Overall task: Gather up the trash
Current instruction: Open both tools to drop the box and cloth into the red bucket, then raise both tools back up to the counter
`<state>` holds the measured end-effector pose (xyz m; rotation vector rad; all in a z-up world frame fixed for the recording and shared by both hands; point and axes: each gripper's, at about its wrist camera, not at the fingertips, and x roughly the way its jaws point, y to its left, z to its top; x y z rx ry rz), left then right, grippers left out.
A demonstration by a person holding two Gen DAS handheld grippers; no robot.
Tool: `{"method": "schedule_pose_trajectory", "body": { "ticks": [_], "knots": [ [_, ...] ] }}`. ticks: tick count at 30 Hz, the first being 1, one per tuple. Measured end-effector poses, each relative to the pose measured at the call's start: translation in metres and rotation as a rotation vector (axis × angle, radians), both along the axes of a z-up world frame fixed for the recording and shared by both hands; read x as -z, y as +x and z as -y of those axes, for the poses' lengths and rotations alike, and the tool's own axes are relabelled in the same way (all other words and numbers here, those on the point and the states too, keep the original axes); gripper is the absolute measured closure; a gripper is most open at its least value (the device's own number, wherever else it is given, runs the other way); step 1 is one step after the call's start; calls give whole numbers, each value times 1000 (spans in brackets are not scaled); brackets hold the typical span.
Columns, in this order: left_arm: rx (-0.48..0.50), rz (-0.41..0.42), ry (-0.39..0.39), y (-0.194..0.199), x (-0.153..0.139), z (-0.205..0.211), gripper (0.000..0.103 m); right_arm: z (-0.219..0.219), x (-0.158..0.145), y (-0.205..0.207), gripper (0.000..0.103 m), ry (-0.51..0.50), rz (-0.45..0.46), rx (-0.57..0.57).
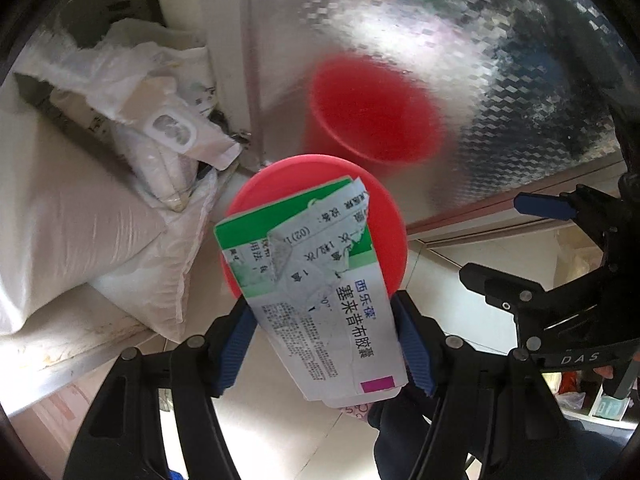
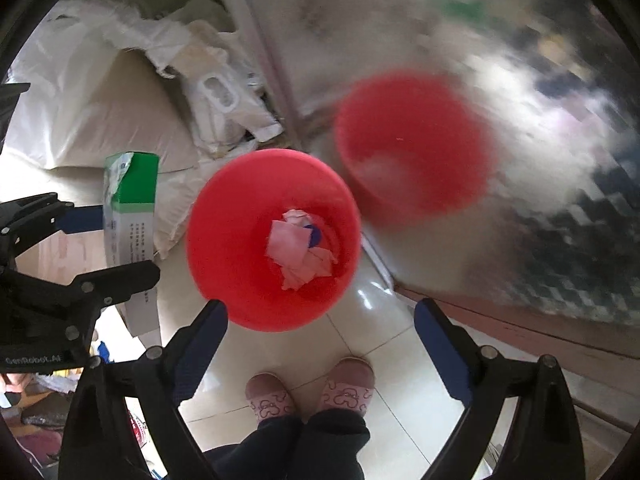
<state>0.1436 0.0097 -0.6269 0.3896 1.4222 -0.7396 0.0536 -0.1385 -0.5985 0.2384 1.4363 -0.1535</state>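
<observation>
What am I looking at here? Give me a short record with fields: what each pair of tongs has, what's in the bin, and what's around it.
left tongs: shut on a medicine box, held above the bin
right tongs: open, empty, over the bin
bin: red, on the tiled floor
in the bin: pink paper, a blue bit
beside the bin: white sacks, a reflective panel mirroring the bin
person: pink slippers just behind the bin
</observation>
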Motion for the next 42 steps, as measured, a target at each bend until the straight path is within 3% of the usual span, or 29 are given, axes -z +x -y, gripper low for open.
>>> {"method": "schedule_pose_trajectory", "body": {
  "ticks": [2, 4, 10, 15, 20, 27, 36, 42],
  "knots": [
    [0, -3, -2, 1, 0, 2, 32, 3, 0, 0, 9, 14, 2, 10],
    [-7, 11, -10, 3, -2, 2, 20, 4, -1, 0, 9, 13, 7, 10],
    [4, 22, 15, -2, -12, 3, 19, 5, -8, -3, 9, 29, 28, 13],
    [-27, 51, 14, -17, -51, -12, 18, -4, -35, -7, 9, 43, 57, -15],
    [-105, 90, 30, -32, -121, -37, 14, -21, -91, -8, 9, 39, 70, -54],
    [-212, 107, 32, -50, -242, -64, 14, -44, -202, -13, 9, 22, 135, -97],
    [-308, 243, 9, -71, -390, -88, 14, -59, -345, -24, 9, -28, 264, -184],
    [-325, 324, -17, -81, -461, -90, 14, -60, -419, -33, 9, -51, 326, -194]
  ]
}}
